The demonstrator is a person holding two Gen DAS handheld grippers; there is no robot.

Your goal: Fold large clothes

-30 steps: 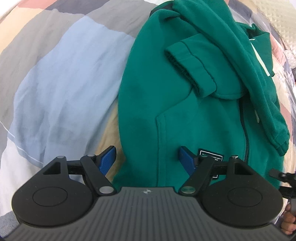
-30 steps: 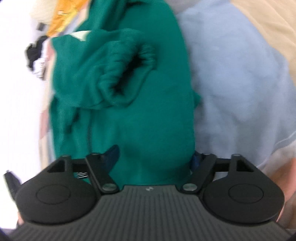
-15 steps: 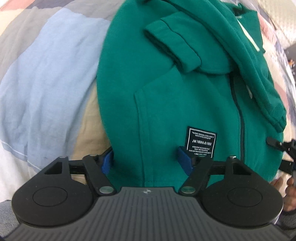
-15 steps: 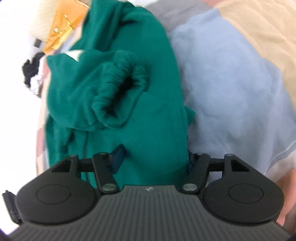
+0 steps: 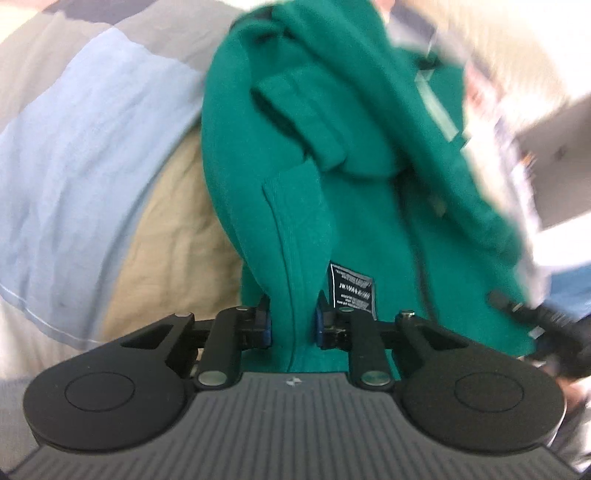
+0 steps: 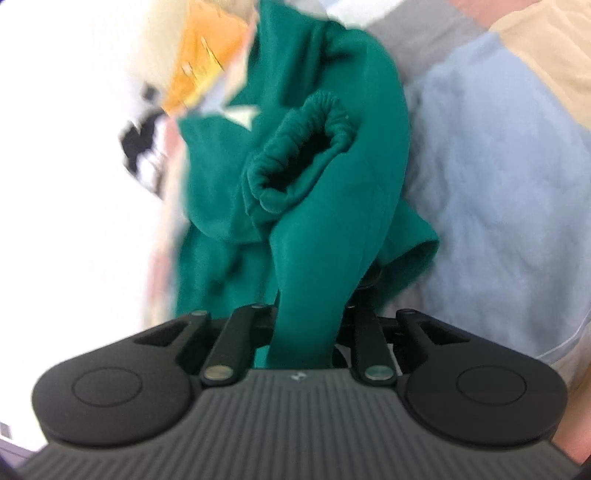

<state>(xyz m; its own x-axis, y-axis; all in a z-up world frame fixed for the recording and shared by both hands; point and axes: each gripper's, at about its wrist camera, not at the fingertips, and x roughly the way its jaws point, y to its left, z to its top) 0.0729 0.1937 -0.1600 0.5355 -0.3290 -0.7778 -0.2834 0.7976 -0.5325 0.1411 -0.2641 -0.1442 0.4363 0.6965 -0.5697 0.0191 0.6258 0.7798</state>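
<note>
A green fleece jacket (image 5: 332, 177) lies on a patchwork bedspread (image 5: 92, 155), its sleeves folded over the front. My left gripper (image 5: 292, 325) is closing on the jacket's bottom hem beside the black label (image 5: 352, 290), and its blue pads (image 5: 265, 326) press a ridge of fleece between them. In the right wrist view the same jacket (image 6: 295, 206) bunches up, one elastic cuff (image 6: 299, 155) gaping open. My right gripper (image 6: 304, 332) is closing on the hem's other corner, where fleece fills the gap and hides the pads. The right gripper's tip (image 5: 535, 314) shows at the left view's right edge.
The bedspread has light blue (image 6: 498, 177), tan (image 5: 177, 236) and grey (image 5: 155, 33) patches. An orange and cream heap (image 6: 199, 74) and something black and white (image 6: 144, 147) lie blurred beyond the jacket. A pale blurred piece of furniture (image 5: 554, 155) stands at the right.
Both grippers have gone from wide open around the hem to pinched on it. The hem has lifted and gathered into ridges, and both views have tipped up.
</note>
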